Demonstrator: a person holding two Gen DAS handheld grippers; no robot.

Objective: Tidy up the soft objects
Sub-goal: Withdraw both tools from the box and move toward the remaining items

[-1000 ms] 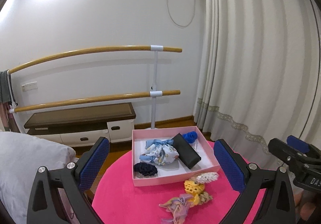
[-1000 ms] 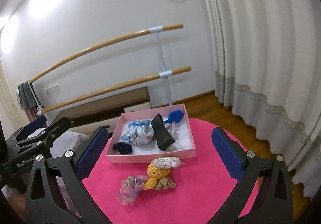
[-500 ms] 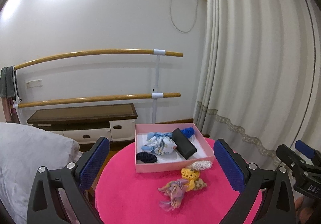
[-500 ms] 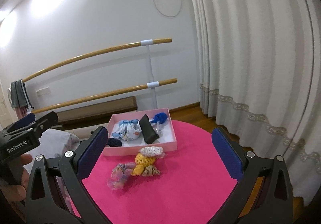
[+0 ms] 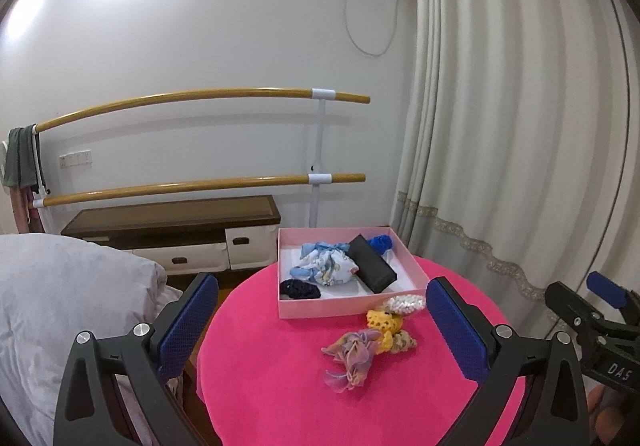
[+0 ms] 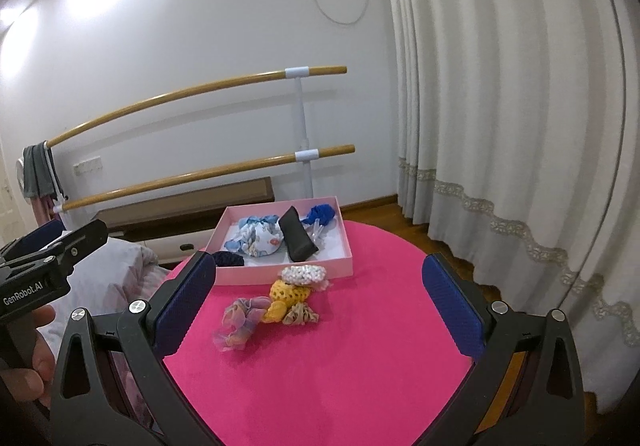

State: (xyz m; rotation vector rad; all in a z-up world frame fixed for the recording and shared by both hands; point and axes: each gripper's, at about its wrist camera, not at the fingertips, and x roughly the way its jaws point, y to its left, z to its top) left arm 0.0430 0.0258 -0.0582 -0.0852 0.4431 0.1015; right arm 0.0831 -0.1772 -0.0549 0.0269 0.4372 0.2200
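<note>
The round table [image 6: 360, 358] wears a matt pink cloth with a soft, felt-like nap. The pink box [image 6: 304, 269] looks like smooth matt cardboard. Near it lie a gauzy, thin-cloth scrunchie [image 6: 240, 316] and a yellow knitted one [image 6: 290, 292] with an open, rough mesh. The black case [image 6: 297, 239] is matt. The 2 wall bars [image 5: 192, 96] are glossy varnished wood. Both gripper pads [image 6: 186, 300] are blue with a fine dimpled texture on matt black plastic.
</note>
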